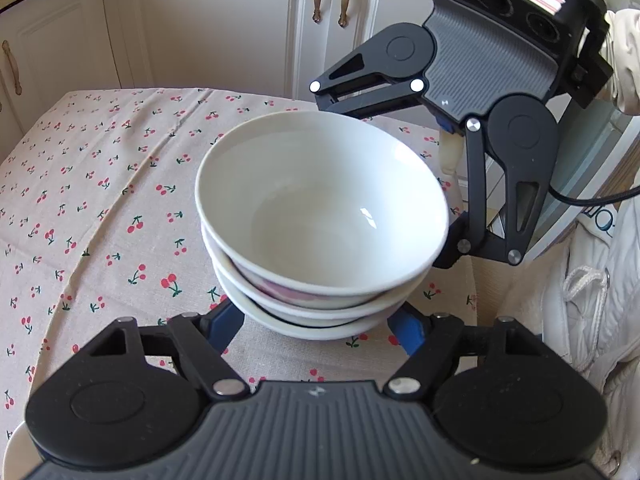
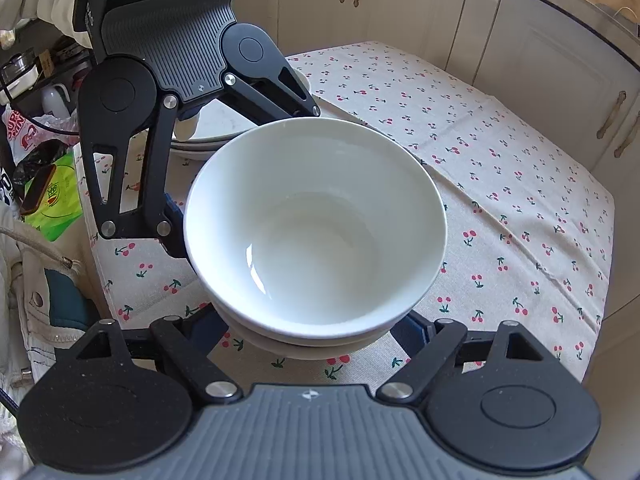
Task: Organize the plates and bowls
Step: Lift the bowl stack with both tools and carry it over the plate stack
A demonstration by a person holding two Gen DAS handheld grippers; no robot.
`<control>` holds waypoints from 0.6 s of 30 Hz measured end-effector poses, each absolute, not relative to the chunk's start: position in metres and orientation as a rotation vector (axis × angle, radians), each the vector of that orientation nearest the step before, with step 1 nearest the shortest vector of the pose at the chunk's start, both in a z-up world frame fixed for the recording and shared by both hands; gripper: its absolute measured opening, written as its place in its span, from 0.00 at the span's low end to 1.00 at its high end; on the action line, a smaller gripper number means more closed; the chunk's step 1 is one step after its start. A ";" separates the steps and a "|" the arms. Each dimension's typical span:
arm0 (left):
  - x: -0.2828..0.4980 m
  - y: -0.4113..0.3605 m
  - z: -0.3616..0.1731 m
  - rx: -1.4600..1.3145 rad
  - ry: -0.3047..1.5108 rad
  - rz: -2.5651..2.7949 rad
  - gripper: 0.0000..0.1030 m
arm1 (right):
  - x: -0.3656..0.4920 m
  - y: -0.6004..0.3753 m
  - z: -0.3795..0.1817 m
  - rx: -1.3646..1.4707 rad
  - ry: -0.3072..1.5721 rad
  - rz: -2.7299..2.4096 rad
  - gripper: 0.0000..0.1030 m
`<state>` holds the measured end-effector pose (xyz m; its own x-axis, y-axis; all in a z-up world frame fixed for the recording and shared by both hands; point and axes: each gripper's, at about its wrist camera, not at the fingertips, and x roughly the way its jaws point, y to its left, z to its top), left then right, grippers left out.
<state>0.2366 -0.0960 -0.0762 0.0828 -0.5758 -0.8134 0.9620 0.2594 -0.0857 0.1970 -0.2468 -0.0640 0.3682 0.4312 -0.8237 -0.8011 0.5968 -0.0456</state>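
A stack of three white bowls [image 1: 320, 216] stands on the cherry-print tablecloth [image 1: 100, 200]; it also shows in the right wrist view [image 2: 316, 232]. My left gripper [image 1: 320, 320] has its blue fingers on both sides of the stack's lower bowls, closed against them. My right gripper [image 2: 316, 328] does the same from the opposite side. Each gripper shows in the other's view, the right one [image 1: 400, 184] beyond the bowls, the left one [image 2: 240, 176] likewise. Both sets of fingertips are hidden under the bowls.
A stack of white plates [image 2: 212, 128] sits on the table behind the left gripper; a plate edge [image 1: 16, 444] shows at the left view's bottom. White cabinets [image 1: 224, 20] stand beyond the table. Bags and clutter [image 2: 44, 168] lie off the table's edge.
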 end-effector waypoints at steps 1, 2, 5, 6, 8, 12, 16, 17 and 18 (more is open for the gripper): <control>0.236 -0.096 -0.076 0.556 0.864 -1.240 0.75 | 0.197 -0.246 -0.064 -0.489 0.874 0.831 0.87; 0.236 -0.096 -0.076 0.556 0.861 -1.242 0.75 | 0.197 -0.246 -0.064 -0.488 0.875 0.830 0.87; 0.235 -0.095 -0.076 0.554 0.853 -1.243 0.75 | 0.197 -0.246 -0.064 -0.483 0.877 0.826 0.87; 0.235 -0.095 -0.076 0.556 0.851 -1.242 0.75 | 0.197 -0.246 -0.064 -0.483 0.877 0.825 0.87; 0.234 -0.095 -0.076 0.556 0.852 -1.241 0.75 | 0.197 -0.246 -0.064 -0.482 0.878 0.823 0.87; 0.232 -0.093 -0.071 0.555 0.849 -1.238 0.75 | 0.197 -0.244 -0.060 -0.481 0.883 0.824 0.87; 0.229 -0.085 -0.061 0.553 0.823 -1.218 0.75 | 0.196 -0.238 -0.051 -0.504 0.866 0.822 0.87; 0.228 -0.082 -0.057 0.553 0.814 -1.212 0.75 | 0.196 -0.235 -0.048 -0.512 0.858 0.823 0.87; 0.226 -0.079 -0.054 0.551 0.807 -1.205 0.75 | 0.195 -0.233 -0.045 -0.519 0.852 0.824 0.87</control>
<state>0.2264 -0.0790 -0.0540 0.1435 -0.5955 -0.7905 0.9577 0.2849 -0.0408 0.1952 -0.2329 -0.0447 0.3905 0.4206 -0.8189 -0.8045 0.5884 -0.0815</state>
